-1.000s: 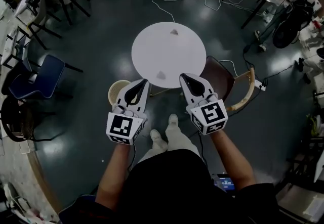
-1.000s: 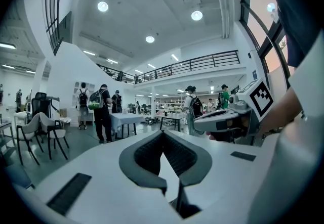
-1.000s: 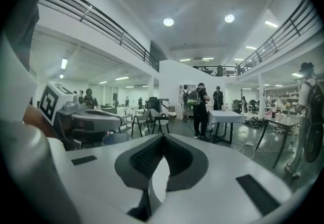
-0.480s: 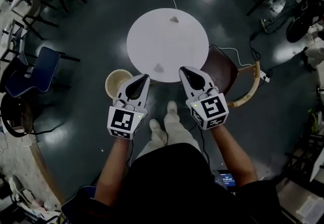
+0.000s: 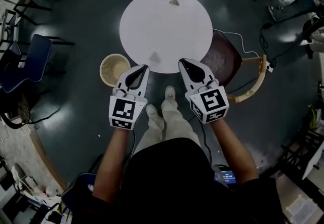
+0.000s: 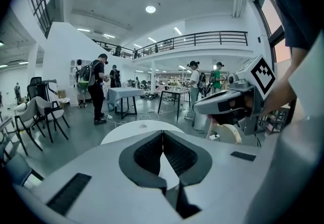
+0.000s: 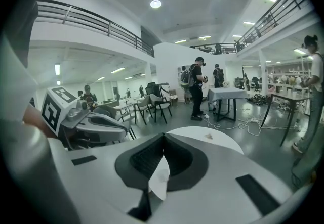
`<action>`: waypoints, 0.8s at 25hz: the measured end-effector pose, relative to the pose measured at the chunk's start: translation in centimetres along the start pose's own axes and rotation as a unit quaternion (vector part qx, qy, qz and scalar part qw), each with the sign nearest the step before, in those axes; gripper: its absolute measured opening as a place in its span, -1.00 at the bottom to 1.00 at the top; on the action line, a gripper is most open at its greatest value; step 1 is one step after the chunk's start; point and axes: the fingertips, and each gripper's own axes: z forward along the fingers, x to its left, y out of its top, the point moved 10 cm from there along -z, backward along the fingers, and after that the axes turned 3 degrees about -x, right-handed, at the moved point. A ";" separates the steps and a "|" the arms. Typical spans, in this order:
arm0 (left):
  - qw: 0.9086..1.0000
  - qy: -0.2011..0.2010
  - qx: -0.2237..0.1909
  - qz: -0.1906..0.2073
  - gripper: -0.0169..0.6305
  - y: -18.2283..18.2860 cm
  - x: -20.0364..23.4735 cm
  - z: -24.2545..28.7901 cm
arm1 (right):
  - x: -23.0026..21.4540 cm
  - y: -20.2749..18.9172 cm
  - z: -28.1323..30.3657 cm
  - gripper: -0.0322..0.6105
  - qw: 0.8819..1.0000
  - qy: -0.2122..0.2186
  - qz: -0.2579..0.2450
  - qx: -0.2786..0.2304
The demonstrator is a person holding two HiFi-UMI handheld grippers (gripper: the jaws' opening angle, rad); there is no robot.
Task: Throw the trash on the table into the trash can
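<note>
A round white table (image 5: 166, 28) stands in front of me. One small crumpled piece of trash (image 5: 154, 57) lies near its front edge, and a second piece (image 5: 174, 1) lies at the far side. A round wicker trash can (image 5: 114, 69) sits on the floor at the table's front left. My left gripper (image 5: 144, 67) is shut and empty, its tips between the can and the table edge. My right gripper (image 5: 183, 61) is also shut and empty, at the table's front right edge. In the right gripper view the far trash (image 7: 208, 136) shows on the tabletop (image 7: 223, 144).
A brown chair with a curved wooden back (image 5: 223, 63) stands right of the table, close to my right gripper. A blue chair (image 5: 20, 61) is at the far left. Cables (image 5: 238, 41) run over the dark floor. People and other tables stand far off (image 6: 96, 89).
I have stepped toward the table, which now lies closer beneath both grippers. The trash can has come up beside my left gripper. Both grippers stay shut.
</note>
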 end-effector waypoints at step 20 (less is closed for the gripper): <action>0.993 -0.003 0.114 -0.028 -0.50 -10.3 1.6 10.2 | -3.9 -7.9 5.4 -0.84 0.997 0.002 0.045 0.068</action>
